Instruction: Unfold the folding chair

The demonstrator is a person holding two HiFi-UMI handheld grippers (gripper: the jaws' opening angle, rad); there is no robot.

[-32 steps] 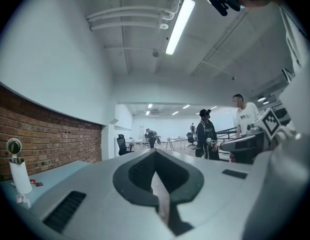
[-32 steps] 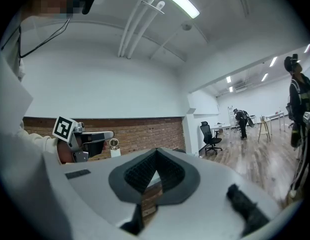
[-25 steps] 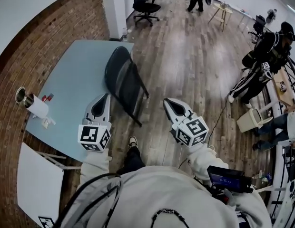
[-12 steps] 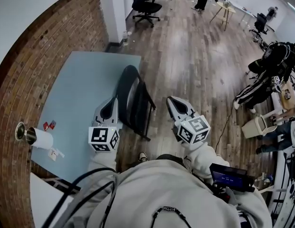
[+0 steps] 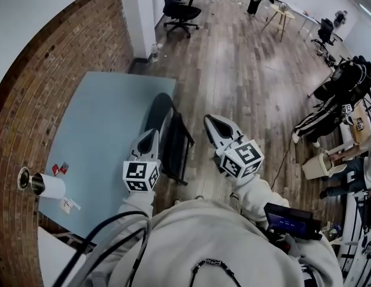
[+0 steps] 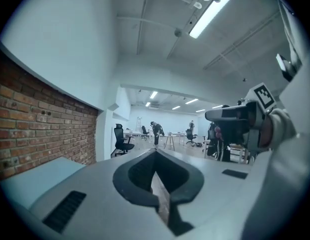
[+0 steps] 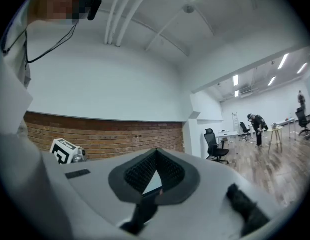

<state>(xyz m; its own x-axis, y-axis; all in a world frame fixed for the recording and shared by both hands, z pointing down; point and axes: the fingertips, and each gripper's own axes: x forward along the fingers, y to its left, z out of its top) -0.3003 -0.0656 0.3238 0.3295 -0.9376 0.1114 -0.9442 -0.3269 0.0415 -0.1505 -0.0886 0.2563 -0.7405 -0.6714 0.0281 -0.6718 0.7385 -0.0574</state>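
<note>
A black folding chair [image 5: 171, 135] stands folded flat on the wood floor, leaning against the edge of the pale blue table [image 5: 96, 121]. My left gripper [image 5: 150, 134] is shut and empty, its tip right beside the chair's left edge, over the table rim. My right gripper [image 5: 209, 121] is also shut and empty, a short way to the right of the chair and apart from it. In the left gripper view the closed tips [image 6: 156, 152] point level into the room; the chair is hidden below. The right gripper view shows its closed tips [image 7: 156, 152] the same way.
A brick wall [image 5: 48, 70] runs behind the table. A paper roll and a cup [image 5: 43, 185] sit at the table's near corner. A black office chair [image 5: 177, 3] stands far back. People with gear [image 5: 338, 94] and a white bin [image 5: 320, 162] are at the right.
Both grippers and the view have advanced toward the chair. The left gripper went from short of the chair to right beside its left edge; the right one came level with it. Both stayed shut.
</note>
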